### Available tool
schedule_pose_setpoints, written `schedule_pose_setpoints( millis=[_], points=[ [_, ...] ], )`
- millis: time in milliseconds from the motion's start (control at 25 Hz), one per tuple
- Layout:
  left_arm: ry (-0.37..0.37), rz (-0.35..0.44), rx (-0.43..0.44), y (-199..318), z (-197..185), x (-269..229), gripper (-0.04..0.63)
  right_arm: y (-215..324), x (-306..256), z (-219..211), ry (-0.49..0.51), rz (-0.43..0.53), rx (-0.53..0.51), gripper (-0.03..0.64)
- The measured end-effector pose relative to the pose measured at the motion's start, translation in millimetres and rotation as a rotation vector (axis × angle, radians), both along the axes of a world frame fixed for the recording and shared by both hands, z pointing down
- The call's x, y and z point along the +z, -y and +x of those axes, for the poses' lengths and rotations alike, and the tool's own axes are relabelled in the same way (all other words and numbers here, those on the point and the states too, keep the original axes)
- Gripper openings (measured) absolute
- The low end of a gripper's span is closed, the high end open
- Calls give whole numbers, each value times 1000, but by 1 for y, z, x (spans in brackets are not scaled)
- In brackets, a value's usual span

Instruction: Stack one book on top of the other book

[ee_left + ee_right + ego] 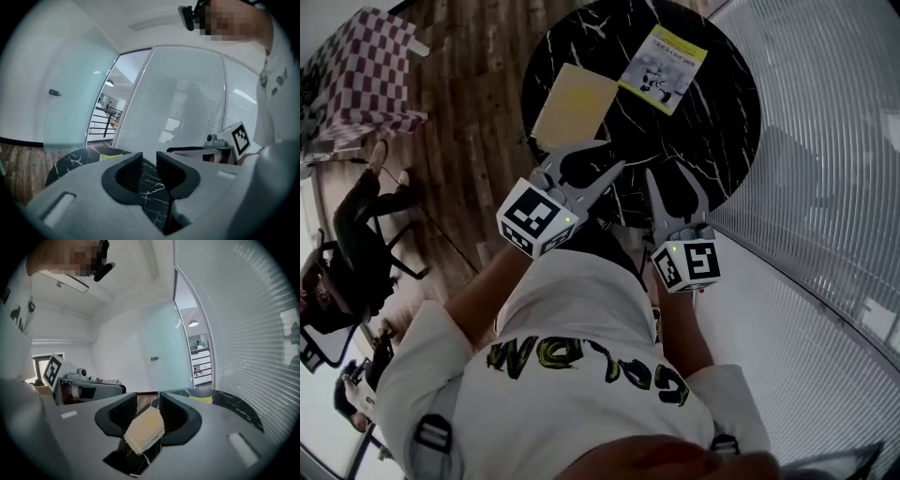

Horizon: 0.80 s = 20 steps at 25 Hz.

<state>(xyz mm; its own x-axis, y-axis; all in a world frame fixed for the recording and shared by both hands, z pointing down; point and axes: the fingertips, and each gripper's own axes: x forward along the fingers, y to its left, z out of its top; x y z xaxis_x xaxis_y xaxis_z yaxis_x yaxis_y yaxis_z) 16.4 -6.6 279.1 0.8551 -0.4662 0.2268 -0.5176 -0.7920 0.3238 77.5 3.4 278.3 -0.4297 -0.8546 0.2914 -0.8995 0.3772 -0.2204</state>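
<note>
The left gripper point(149, 159) has its jaws a little way apart with nothing between them; only black marble shows through the gap. The right gripper point(148, 401) is also partly spread and empty. The plain tan book point(145, 427) shows in its gap but lies on the bench beyond, not pinched by the pads. In the head view both grippers hang over the near side of the round black marble bench point(712, 141), short of the books and well clear of them. The tan book lies flat toward the bench's left, its near corner close to the rim. The book with the yellow-and-white cover point(664, 67) lies flat just beside it on the far right. Their corners come so close that I cannot tell whether they meet. I judge the task to be at the approach step: neither book is lifted and the stacking has not begun. The next move calls for bringing one pair of jaws down onto a book's thin edge, probably the tan one's near corner, closing on it, then lifting it squarely over the other. No container is in view, and nothing rests on either book.
</note>
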Motion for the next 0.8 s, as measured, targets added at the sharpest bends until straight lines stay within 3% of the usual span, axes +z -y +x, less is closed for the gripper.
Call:
schedule_pose_setpoints(
  millis=[240, 440, 800],
  points=[
    [-100, 69, 39, -23, 20, -50, 60, -24, -41, 12, -15, 75, 13, 108],
    [-138, 103, 48, -43, 29, -74, 14, -47, -67, 15, -21, 128, 14, 70],
    [-188, 153, 84, -77, 29, -117, 3, -74, -119, 2, -3, 218, 6, 25]
  ],
)
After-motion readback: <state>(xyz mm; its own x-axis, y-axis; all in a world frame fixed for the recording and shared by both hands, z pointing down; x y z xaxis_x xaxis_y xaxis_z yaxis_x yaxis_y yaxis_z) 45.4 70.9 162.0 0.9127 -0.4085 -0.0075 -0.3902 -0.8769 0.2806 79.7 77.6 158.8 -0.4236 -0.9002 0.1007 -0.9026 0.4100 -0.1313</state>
